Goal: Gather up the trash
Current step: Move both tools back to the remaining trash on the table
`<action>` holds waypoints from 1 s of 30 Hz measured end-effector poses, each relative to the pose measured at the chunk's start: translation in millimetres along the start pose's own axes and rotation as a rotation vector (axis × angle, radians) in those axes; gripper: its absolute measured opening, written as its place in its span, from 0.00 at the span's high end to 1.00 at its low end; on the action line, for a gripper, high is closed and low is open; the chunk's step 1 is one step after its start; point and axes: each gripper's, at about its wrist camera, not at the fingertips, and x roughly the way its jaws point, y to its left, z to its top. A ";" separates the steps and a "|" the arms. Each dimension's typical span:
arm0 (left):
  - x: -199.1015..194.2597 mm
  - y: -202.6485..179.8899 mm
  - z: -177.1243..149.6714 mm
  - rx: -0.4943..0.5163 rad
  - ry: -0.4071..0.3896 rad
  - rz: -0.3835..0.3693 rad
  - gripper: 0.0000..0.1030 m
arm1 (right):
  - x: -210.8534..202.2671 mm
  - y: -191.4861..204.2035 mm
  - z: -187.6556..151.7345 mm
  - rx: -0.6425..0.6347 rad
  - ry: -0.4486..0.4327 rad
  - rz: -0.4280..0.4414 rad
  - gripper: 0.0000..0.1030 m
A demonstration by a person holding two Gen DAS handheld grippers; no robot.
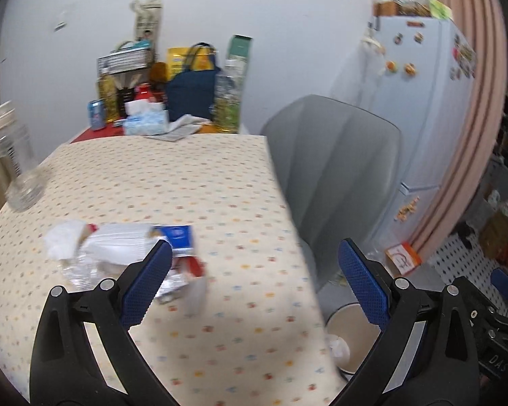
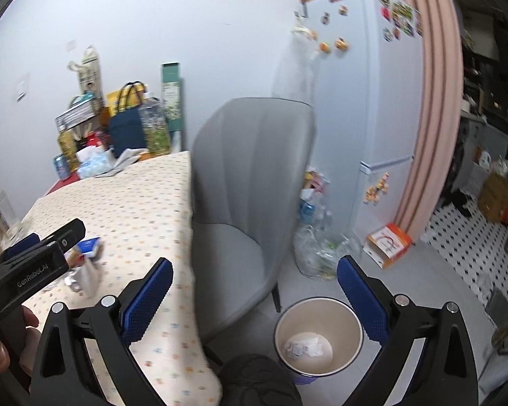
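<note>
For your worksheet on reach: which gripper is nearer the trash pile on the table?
Left. The left gripper hangs open right by the trash pile; the right gripper is off the table's edge, above the bin.

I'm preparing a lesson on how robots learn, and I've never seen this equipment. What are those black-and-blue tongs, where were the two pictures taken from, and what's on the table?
They are hand-held grippers, one per hand, each with a camera looking along its fingers. The left gripper is open and empty above the table, near a heap of trash: tissue, wrappers, crushed plastic. The right gripper is open and empty above the bin on the floor, which holds crumpled paper, beside a grey chair.
</note>
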 end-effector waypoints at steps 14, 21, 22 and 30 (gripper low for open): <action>-29.6 90.6 -1.7 -0.105 -0.061 0.152 0.06 | -9.3 76.7 -0.9 -0.097 -0.001 0.095 0.07; -35.6 126.7 -4.1 -0.143 -0.057 0.163 0.06 | -9.4 108.9 -1.3 -0.146 0.004 0.131 0.07; -36.0 132.7 -4.6 -0.151 -0.056 0.166 0.06 | -9.4 114.9 -1.0 -0.152 0.003 0.136 0.07; -30.2 182.2 -17.7 -0.230 -0.029 0.176 0.06 | -6.3 160.3 -5.7 -0.207 0.019 0.193 0.08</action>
